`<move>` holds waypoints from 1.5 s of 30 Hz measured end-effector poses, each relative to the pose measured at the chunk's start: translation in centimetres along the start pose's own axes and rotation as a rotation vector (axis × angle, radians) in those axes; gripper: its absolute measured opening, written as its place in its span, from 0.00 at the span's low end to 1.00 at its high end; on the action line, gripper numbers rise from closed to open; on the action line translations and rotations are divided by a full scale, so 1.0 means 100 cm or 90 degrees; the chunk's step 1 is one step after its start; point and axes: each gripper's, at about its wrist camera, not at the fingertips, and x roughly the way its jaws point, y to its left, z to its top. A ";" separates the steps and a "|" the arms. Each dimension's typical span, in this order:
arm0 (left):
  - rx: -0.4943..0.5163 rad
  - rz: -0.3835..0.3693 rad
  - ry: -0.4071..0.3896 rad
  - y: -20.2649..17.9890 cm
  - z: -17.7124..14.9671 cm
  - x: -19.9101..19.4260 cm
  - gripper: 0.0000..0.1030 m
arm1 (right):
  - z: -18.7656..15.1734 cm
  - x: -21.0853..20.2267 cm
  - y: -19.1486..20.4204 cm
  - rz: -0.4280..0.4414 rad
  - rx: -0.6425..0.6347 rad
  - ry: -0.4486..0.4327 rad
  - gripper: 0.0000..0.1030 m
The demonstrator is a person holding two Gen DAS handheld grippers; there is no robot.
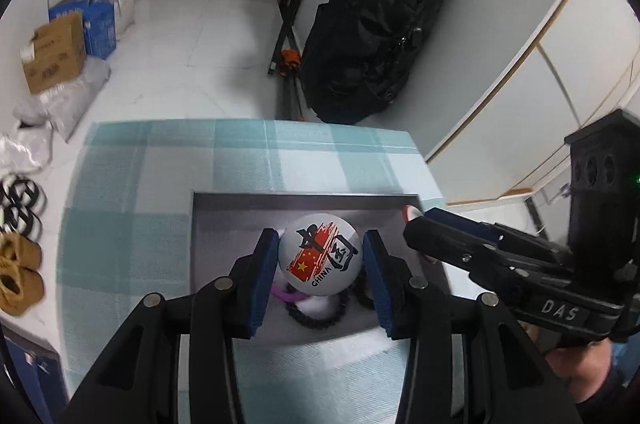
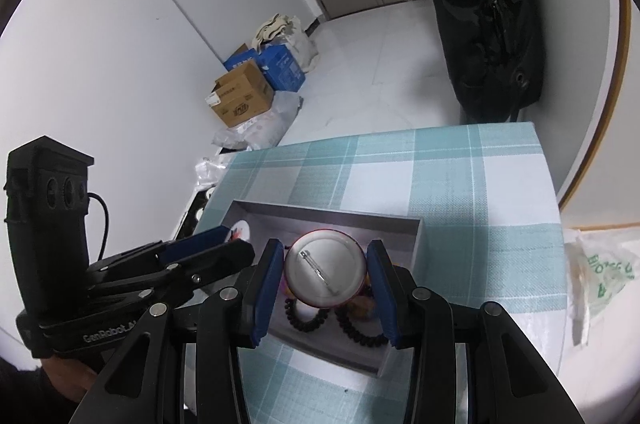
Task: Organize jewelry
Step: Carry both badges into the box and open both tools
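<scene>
Two round pin badges are held above a grey tray (image 2: 400, 224), one in each gripper. The left gripper (image 1: 320, 260) is clamped on a white badge (image 1: 320, 260) printed with black Chinese characters, a red flag with yellow stars and the word "CHINA"; its face is turned toward the camera. The right gripper (image 2: 325, 272) is clamped on a second badge (image 2: 325, 272) seen from the back: a pale metal disc with a red rim and one safety pin across it. Both badges hang over the open tray, which sits on a table covered with a teal-and-white checked cloth (image 2: 480, 192). In the tray below lie two black beaded bracelets (image 2: 306, 318), a purple band (image 1: 286, 294) and some soft pale and yellowish items too hidden to name. The right gripper's body reads "DAS" in the left wrist view; the left one reads "GenRobot" in the right wrist view. On the floor beyond stand one brown cardboard box (image 2: 240, 96), a blue box (image 2: 282, 64), and a large black bag (image 1: 380, 24).
</scene>
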 end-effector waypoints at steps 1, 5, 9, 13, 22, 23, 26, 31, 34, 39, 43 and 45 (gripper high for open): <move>0.010 0.008 0.000 -0.002 0.001 0.001 0.37 | 0.000 0.002 -0.001 0.001 0.002 0.002 0.41; -0.004 -0.012 0.013 -0.001 0.001 0.007 0.37 | 0.003 0.006 -0.005 0.005 0.013 0.007 0.41; -0.018 -0.012 0.024 0.003 0.001 0.013 0.37 | 0.003 0.009 -0.008 0.009 0.022 0.012 0.41; -0.024 -0.016 0.034 0.003 0.001 0.017 0.37 | 0.003 0.011 -0.009 0.006 0.028 0.016 0.41; -0.020 -0.014 0.044 0.000 0.000 0.022 0.37 | 0.002 0.009 -0.009 0.008 0.029 0.014 0.41; -0.019 -0.016 0.047 0.000 -0.001 0.022 0.37 | 0.002 0.009 -0.009 0.007 0.029 0.014 0.41; -0.010 -0.012 0.044 -0.003 -0.001 0.022 0.37 | 0.001 0.010 -0.010 0.002 0.029 0.015 0.41; -0.006 -0.001 0.043 -0.004 -0.001 0.024 0.37 | 0.001 0.008 -0.011 -0.011 0.031 0.006 0.42; -0.018 0.004 0.054 -0.002 0.000 0.026 0.37 | 0.002 0.005 -0.009 -0.010 0.029 -0.004 0.44; -0.015 0.011 0.031 -0.002 0.000 0.017 0.53 | 0.002 -0.006 -0.006 -0.021 0.016 -0.028 0.61; -0.012 0.024 0.012 -0.004 0.000 0.006 0.54 | -0.001 -0.014 -0.007 -0.028 0.015 -0.042 0.62; -0.012 0.029 -0.002 -0.005 -0.001 0.000 0.55 | -0.004 -0.020 -0.006 -0.036 0.010 -0.051 0.64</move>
